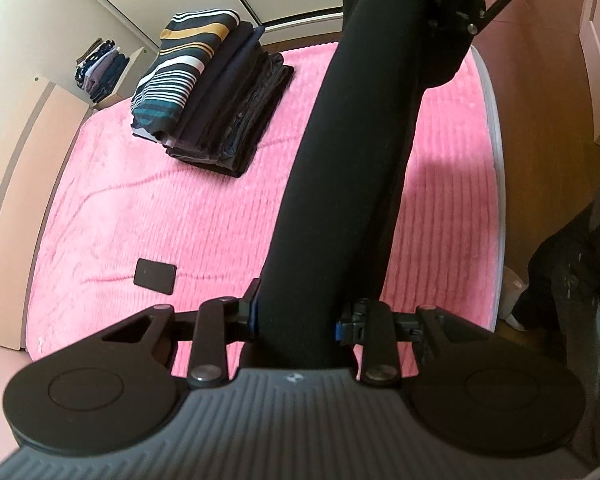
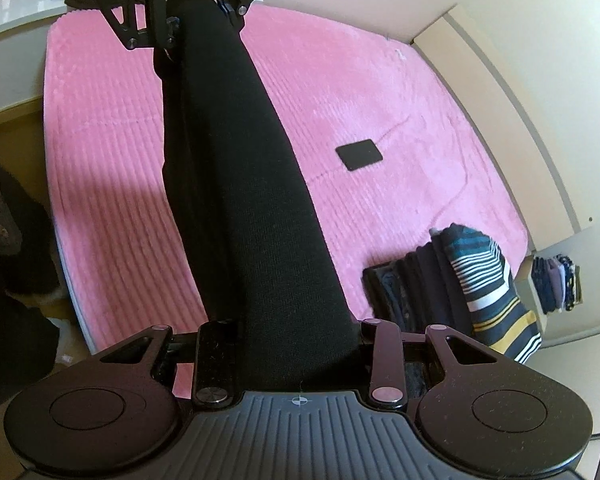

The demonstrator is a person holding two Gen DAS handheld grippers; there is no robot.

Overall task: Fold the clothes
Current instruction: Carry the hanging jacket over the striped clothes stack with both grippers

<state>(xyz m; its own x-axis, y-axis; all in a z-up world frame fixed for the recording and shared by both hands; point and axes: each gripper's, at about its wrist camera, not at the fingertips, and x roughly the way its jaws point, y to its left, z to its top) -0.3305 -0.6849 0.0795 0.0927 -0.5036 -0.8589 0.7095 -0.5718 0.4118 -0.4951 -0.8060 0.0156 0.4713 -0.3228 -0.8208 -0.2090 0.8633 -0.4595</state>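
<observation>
Grippers, two, hand-held, each clamped on one end of a single black garment: left gripper (image 1: 300,312) with its jaws drawn narrow on the near end of the cloth, right gripper (image 2: 296,336) likewise closed on the opposite end. Black garment (image 1: 352,168), already doubled into a long narrow band, hangs taut between the two tools above the bed and, as far as can be seen, touches nothing below. Bed (image 2: 100,128), covered in a pink ribbed blanket, carries everything else. Small flat black rectangle (image 1: 155,276), unidentified, lies alone on the middle of the blanket, well apart from the clothes. Stack of folded clothes (image 1: 220,120), dark pieces with a striped top (image 1: 184,68) uppermost, sits toward one end of the bed near the wall-side edge. Second, smaller lot of folded clothes (image 1: 98,70) sits on a low shelf beyond the bed corner. Progress, judged: most pieces appear folded and stacked; the held garment is partly folded and seemingly needs one or two further folds before joining the stack. Dark heap (image 2: 16,240) off the bed's open edge is unclear, possibly clothing still to do. Open room: a broad bare stretch of blanket lies under the garment; wall panels close one long side, floor runs along the other.
</observation>
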